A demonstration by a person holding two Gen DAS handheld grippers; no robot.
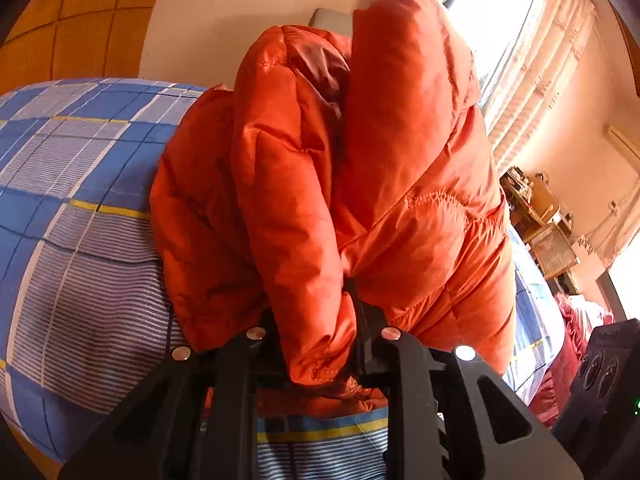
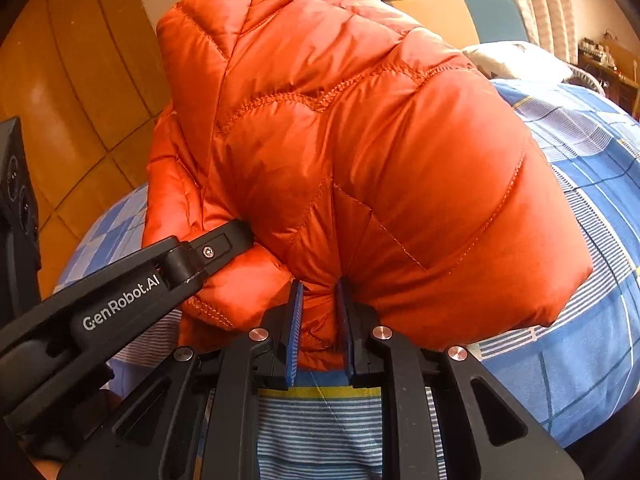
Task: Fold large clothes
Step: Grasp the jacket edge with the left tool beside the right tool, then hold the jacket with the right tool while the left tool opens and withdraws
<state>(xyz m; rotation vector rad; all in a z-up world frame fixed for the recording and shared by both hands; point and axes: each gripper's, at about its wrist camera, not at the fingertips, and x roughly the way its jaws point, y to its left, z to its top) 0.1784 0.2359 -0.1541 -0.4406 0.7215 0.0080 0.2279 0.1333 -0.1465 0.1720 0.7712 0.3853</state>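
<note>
An orange quilted puffer jacket [image 1: 360,168] is bunched up and lifted over a bed with a blue checked sheet [image 1: 72,184]. My left gripper [image 1: 316,320] is shut on a thick fold of the jacket's edge, which bulges out between its black fingers. In the right wrist view the same jacket [image 2: 360,140] fills the middle. My right gripper [image 2: 320,304] is shut on a pinch of the jacket's hem between its blue pads [image 2: 295,332]. The left gripper [image 2: 224,244] reaches in from the left there, its tip buried in the jacket beside my right gripper.
The checked sheet [image 2: 580,208] spreads under and right of the jacket. A white pillow [image 2: 516,60] lies at the bed's far end. A window with curtains [image 1: 532,72], wooden shelves [image 1: 536,208], red cloth [image 1: 568,344] and a wooden wall [image 2: 68,92] surround the bed.
</note>
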